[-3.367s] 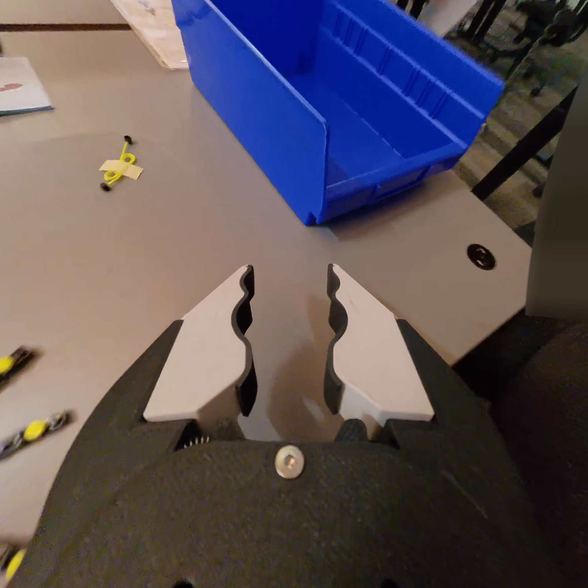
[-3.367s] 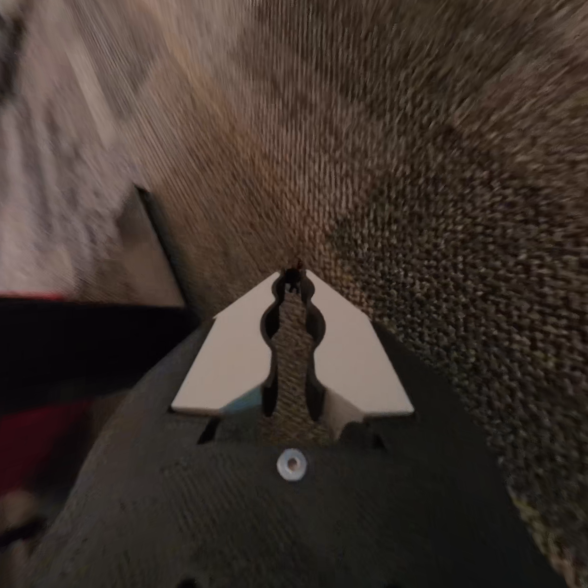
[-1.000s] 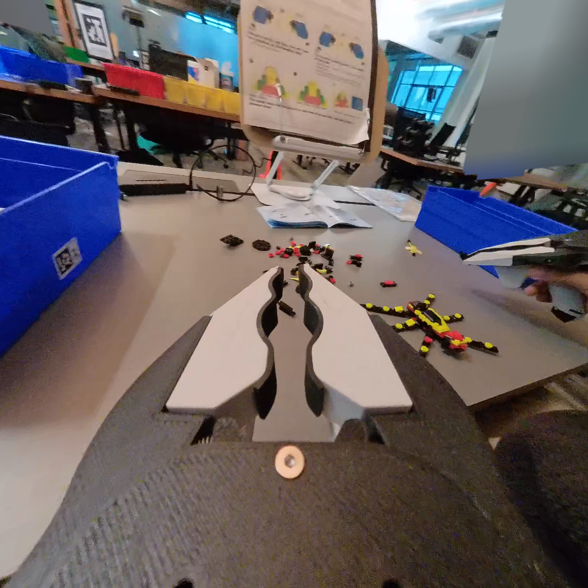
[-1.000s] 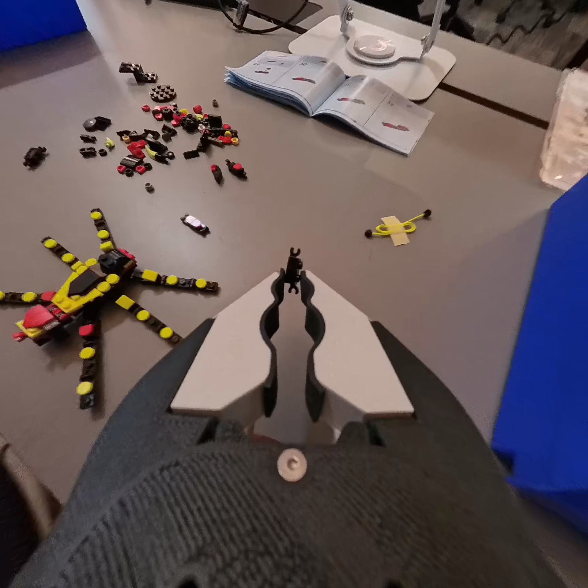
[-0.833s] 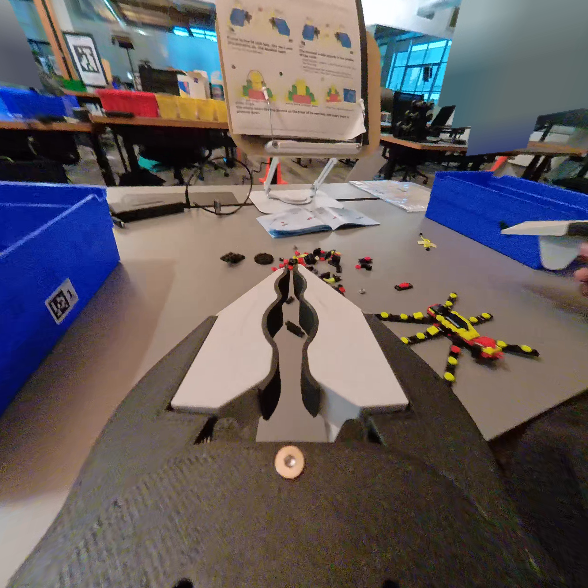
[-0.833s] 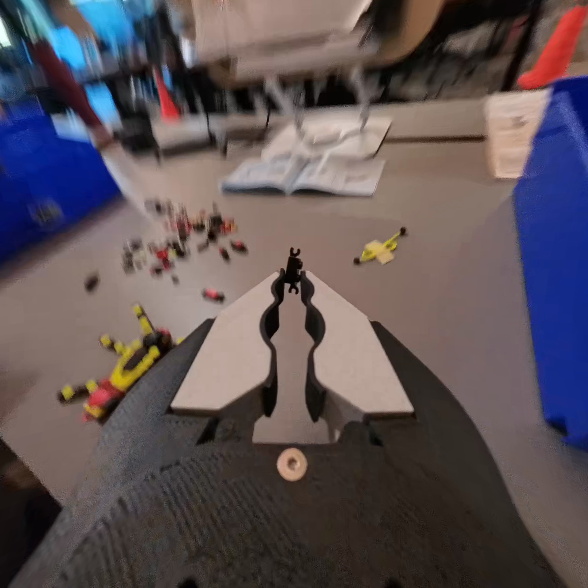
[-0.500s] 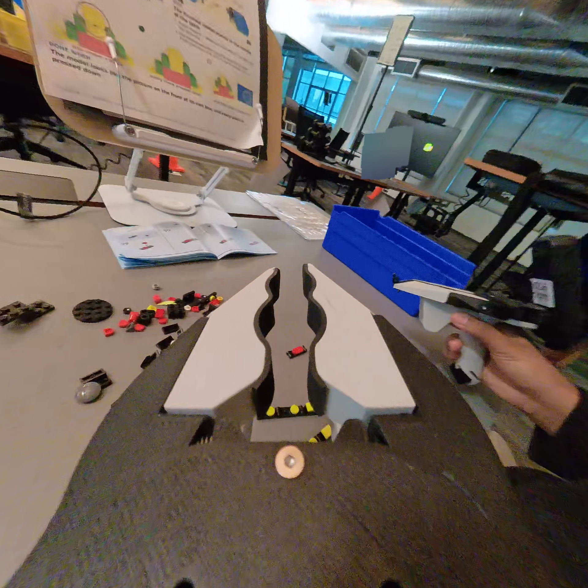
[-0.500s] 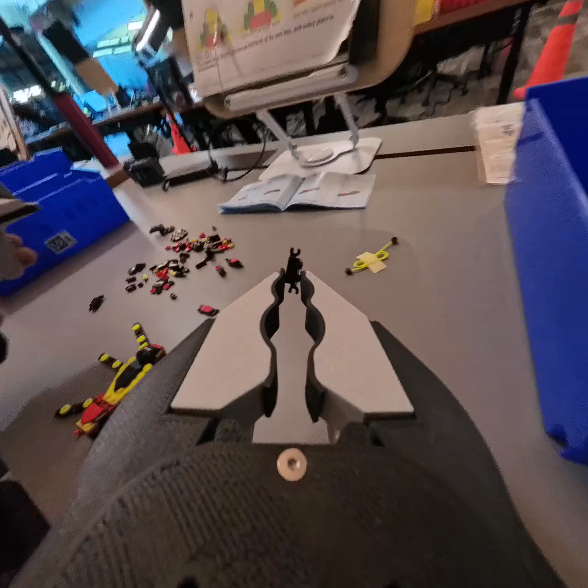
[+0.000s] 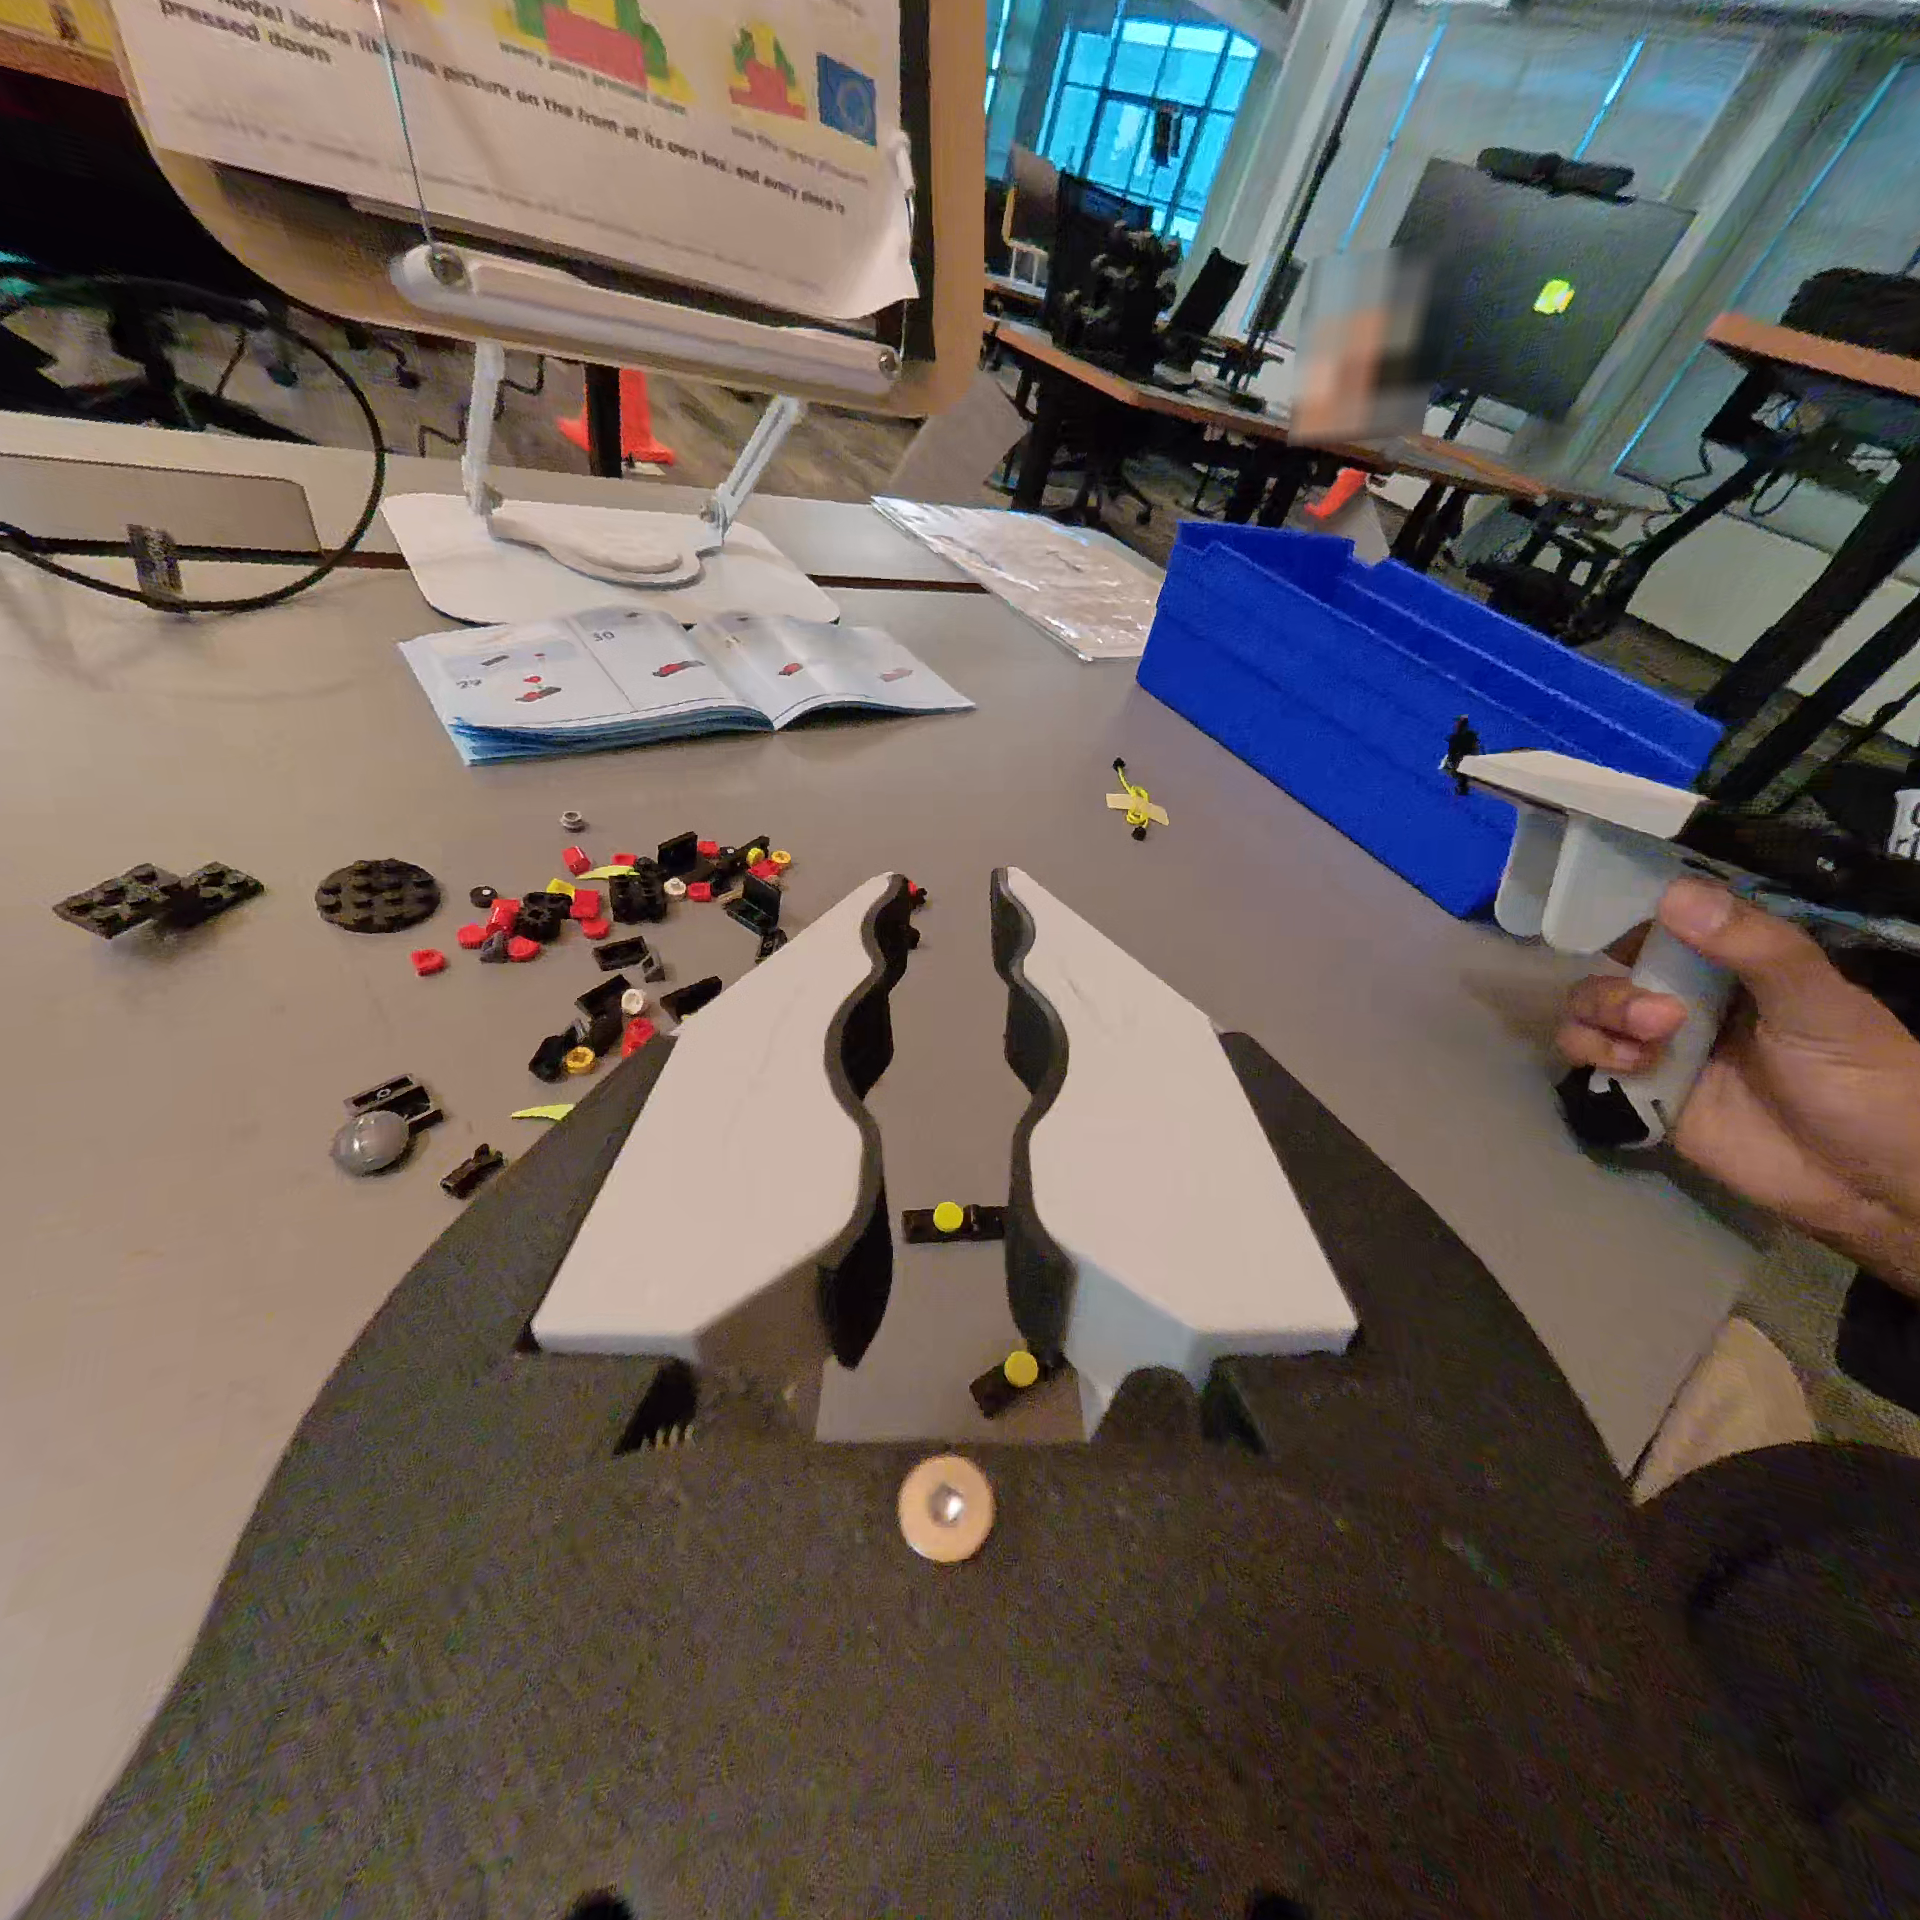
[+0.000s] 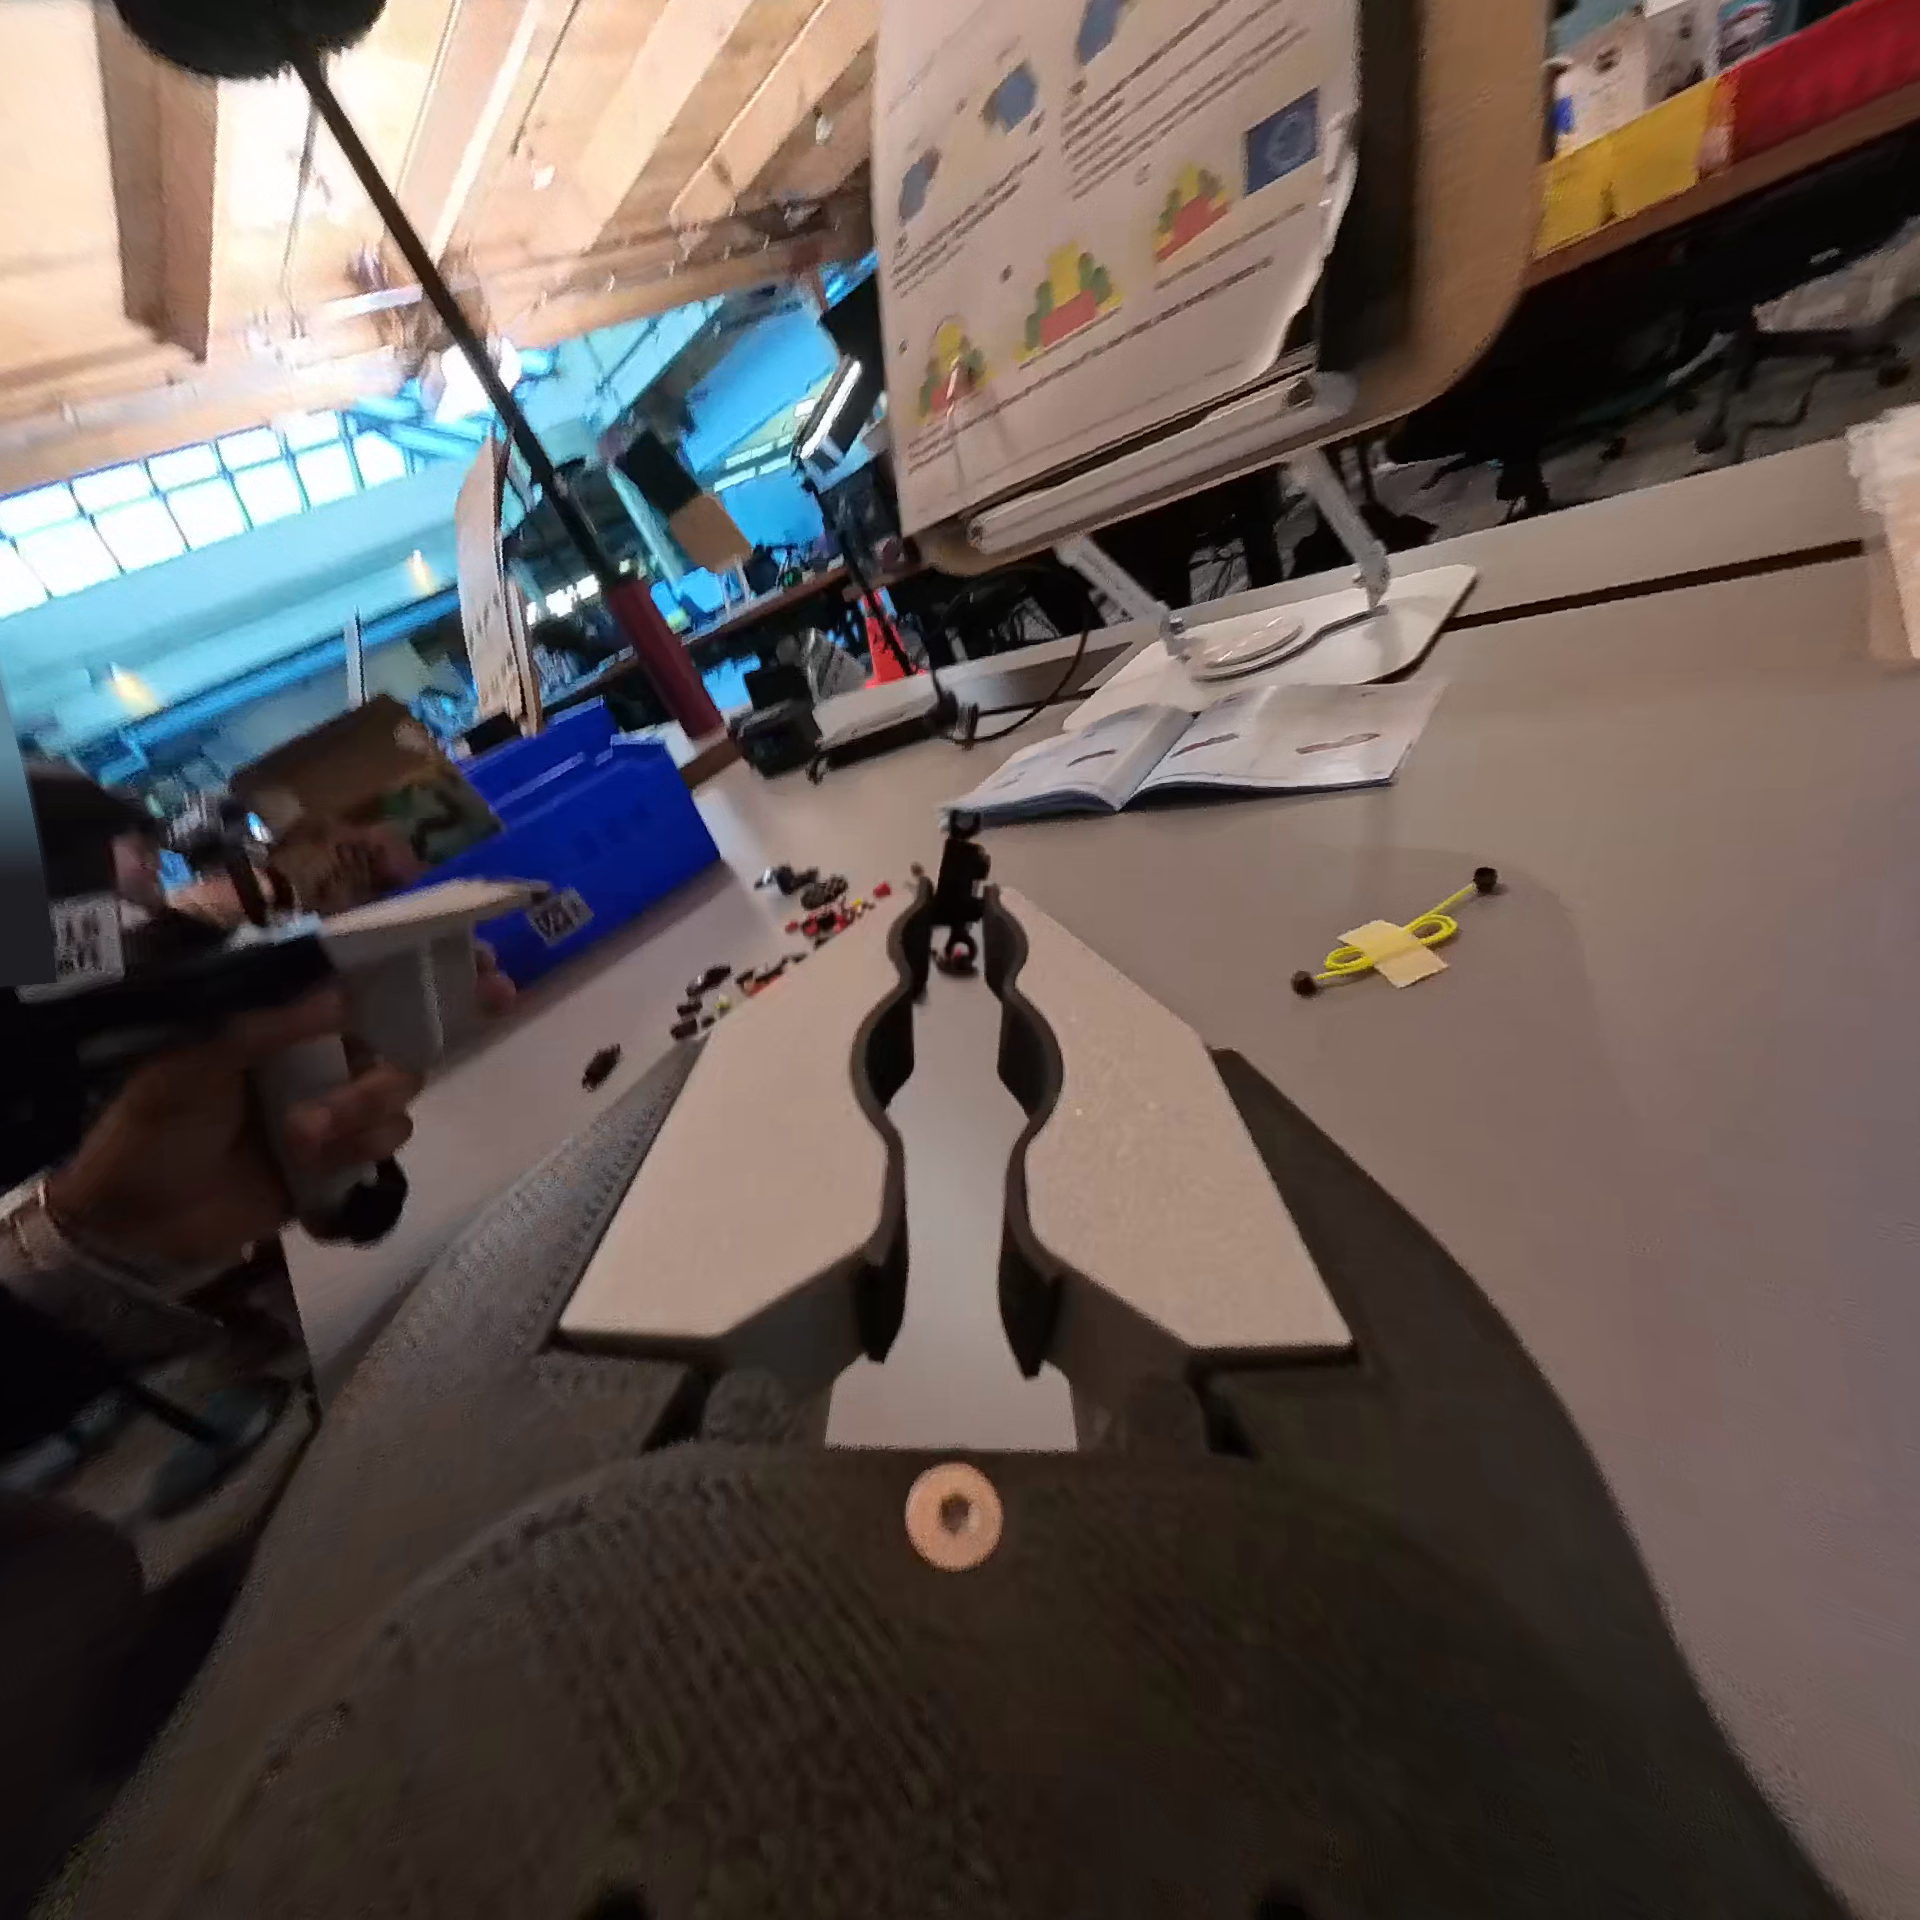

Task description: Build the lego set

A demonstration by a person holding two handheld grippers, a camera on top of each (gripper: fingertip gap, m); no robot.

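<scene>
My left gripper [image 9: 951, 891] is slightly open and empty, low over the grey table [image 9: 260, 1299]. Two black legs with yellow studs [image 9: 951, 1221] of the spider model show between its fingers; the rest of the model is hidden under the gripper. Loose black, red and yellow pieces [image 9: 623, 914] lie ahead to the left. My right gripper [image 10: 954, 914] is shut on a small black clip piece [image 10: 961, 868] that sticks up from its tips. It also shows in the left wrist view [image 9: 1558, 790], held in a hand to the right, above the table.
An open instruction booklet [image 9: 675, 675] lies in front of a stand with a sheet [image 9: 582, 135]. A blue bin [image 9: 1403, 707] stands at the right, another blue bin [image 10: 582, 821] at the left. A yellow string piece with tape [image 10: 1382, 951], a black round plate [image 9: 376, 894] and a grey dome [image 9: 369, 1143] lie on the table. My hands' fingertips stand some 25 cm from each other.
My left gripper swung right over the spider model and its jaws opened a little. My right gripper tilted up to a lower, level look across the table, still holding the black piece.
</scene>
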